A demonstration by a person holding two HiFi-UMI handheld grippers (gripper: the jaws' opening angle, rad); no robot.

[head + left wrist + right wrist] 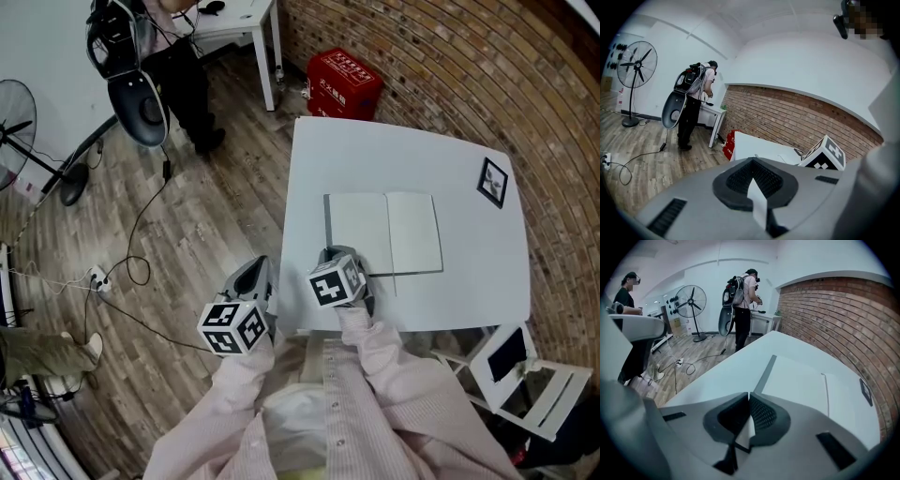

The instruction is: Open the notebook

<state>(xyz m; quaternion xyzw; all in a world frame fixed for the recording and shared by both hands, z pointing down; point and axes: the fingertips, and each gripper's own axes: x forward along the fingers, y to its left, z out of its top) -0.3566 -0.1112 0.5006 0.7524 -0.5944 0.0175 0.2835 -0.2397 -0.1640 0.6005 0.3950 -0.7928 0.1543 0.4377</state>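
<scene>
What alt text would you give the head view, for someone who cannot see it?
Seen from above, a notebook lies open on a white table, with the right gripper at its near left corner. The left gripper hangs beside the table, over wooden floor.

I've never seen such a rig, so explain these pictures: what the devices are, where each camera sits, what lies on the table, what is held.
No robot here: a person holds a two-jaw tool in each hand, the left gripper and the right gripper; the patterned cubes are part of them. One picture is from a camera on the person's head, looking down; the other two ride on the grippers, looking along their jaws. On the white table lie an open notebook and a small marker card. Both grippers are shut and hold nothing.
</scene>
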